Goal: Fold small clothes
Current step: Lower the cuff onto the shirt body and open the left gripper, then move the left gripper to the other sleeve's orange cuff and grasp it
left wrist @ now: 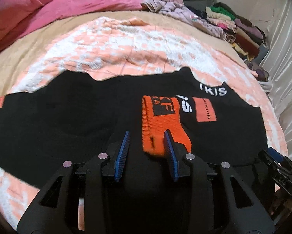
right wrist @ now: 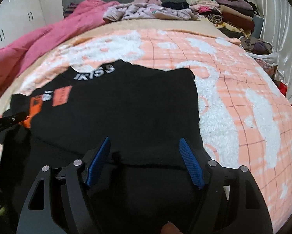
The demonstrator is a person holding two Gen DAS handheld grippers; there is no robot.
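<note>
A black garment (left wrist: pixel 68 120) with white lettering, an orange patch (left wrist: pixel 205 110) and an orange ribbed cuff (left wrist: pixel 159 120) lies spread on a peach-and-white blanket (left wrist: pixel 126 44). My left gripper (left wrist: pixel 147 132) hovers over it, open; the cuff's near end lies beside the right pad (left wrist: pixel 170 152), not pinched. In the right wrist view the same garment (right wrist: pixel 136 101) lies flat, with a folded edge running across below my right gripper (right wrist: pixel 144 138), which is open wide with only cloth beneath it. The left gripper's tip (right wrist: pixel 9 120) shows at the left edge there, by the cuff (right wrist: pixel 35 105).
A crumpled pink quilt (right wrist: pixel 38 44) lies along the far left of the bed. Lilac garments (right wrist: pixel 146 9) and a stack of folded clothes (right wrist: pixel 224 9) sit at the back right, with a plastic bag (right wrist: pixel 263 52) below them. A white curtain (left wrist: pixel 282 58) bounds the right side.
</note>
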